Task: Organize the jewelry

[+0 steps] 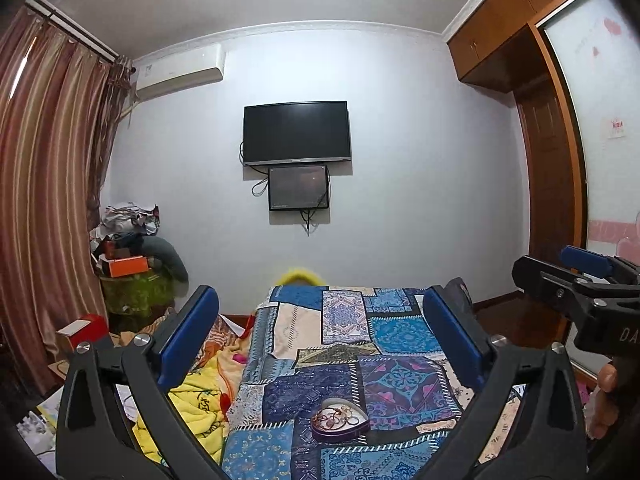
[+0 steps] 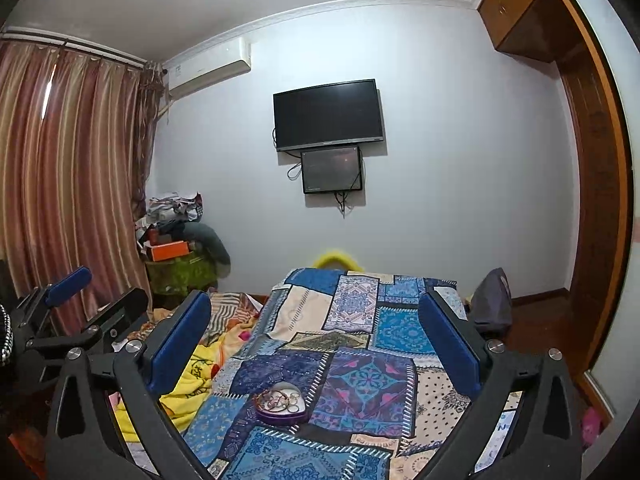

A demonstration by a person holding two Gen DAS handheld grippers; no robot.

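Both blue-padded tongs, left [image 1: 320,344] and right [image 2: 316,340], spread, empty, above purple heart-shaped tin [image 1: 340,420] holding tangled jewelry [image 1: 334,416]; stage undecidable.

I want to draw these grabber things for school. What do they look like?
Each gripper, left and right, has two thick black curved arms shaped like a big V. Flat bright blue pads line the inside of the jaws, and round silver bolts sit at the joints. The right gripper's side shows white letters starting "DA". No cables show.
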